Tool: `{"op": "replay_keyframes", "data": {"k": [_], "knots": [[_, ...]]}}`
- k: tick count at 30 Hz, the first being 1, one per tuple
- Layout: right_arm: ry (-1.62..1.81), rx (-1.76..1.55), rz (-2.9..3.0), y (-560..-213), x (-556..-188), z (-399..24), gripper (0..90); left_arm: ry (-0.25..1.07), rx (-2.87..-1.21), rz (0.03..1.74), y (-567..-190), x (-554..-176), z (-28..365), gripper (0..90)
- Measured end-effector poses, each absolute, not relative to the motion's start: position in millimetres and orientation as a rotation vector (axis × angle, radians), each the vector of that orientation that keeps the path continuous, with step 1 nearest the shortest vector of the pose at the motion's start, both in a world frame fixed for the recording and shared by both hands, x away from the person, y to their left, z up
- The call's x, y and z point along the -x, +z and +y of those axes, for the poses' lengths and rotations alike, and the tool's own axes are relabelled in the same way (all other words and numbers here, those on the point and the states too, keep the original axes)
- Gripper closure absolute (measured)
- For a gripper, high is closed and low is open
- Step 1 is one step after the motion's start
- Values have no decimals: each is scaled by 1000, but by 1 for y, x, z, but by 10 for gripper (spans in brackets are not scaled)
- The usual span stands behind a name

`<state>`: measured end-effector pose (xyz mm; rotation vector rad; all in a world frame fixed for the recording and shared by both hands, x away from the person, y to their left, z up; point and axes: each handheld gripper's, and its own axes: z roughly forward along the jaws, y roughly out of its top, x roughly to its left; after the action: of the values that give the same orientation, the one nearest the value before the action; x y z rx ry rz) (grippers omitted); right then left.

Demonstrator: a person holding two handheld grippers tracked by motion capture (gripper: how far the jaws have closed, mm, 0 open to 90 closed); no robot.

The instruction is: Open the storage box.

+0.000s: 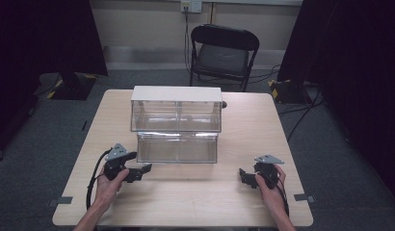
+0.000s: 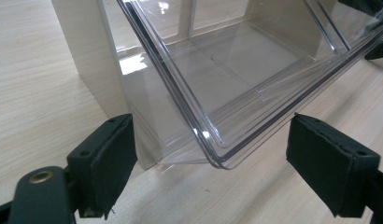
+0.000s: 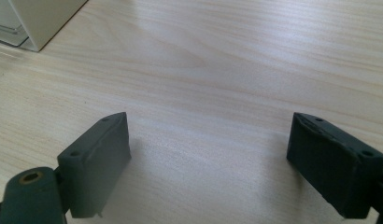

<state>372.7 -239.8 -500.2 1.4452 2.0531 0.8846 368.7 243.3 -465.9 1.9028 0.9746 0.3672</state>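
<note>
A small drawer unit with a white top [image 1: 176,94] stands at the middle of the wooden table [image 1: 195,202]. Its lower clear drawer [image 1: 177,147] is pulled out toward me and looks empty. My left gripper [image 1: 140,172] rests on the table just left of that drawer's front corner, open. In the left gripper view the drawer's clear corner [image 2: 213,154] sits just ahead of the left gripper [image 2: 210,140], between the wide-apart pads [image 2: 110,154] without touching them. My right gripper [image 1: 243,178] lies near the table's front right, open over bare wood [image 3: 208,140].
Two clear upper drawers [image 1: 176,115] sit shut side by side under the white top. The unit's white side wall [image 3: 40,18] shows far left in the right gripper view. A black folding chair [image 1: 223,50] stands behind the table, with cables on the grey floor.
</note>
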Motion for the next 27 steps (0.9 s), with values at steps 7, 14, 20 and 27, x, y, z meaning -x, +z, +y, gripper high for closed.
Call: {"op": "replay_keyframes", "data": {"k": [7,14,20,27], "knots": [[885,-1446,2052,-500,-373,-240,126,371,-1898,967,-465,-369,244,153],[884,-1445,2053,-500,-373,-240,126,369,-1893,964,-464,-368,244,151],[885,-1445,2053,-500,-373,-240,126,391,-1877,978,-463,-368,245,154],[885,-1445,2053,-500,-373,-240,125,401,-1864,980,-462,-368,247,157]]}}
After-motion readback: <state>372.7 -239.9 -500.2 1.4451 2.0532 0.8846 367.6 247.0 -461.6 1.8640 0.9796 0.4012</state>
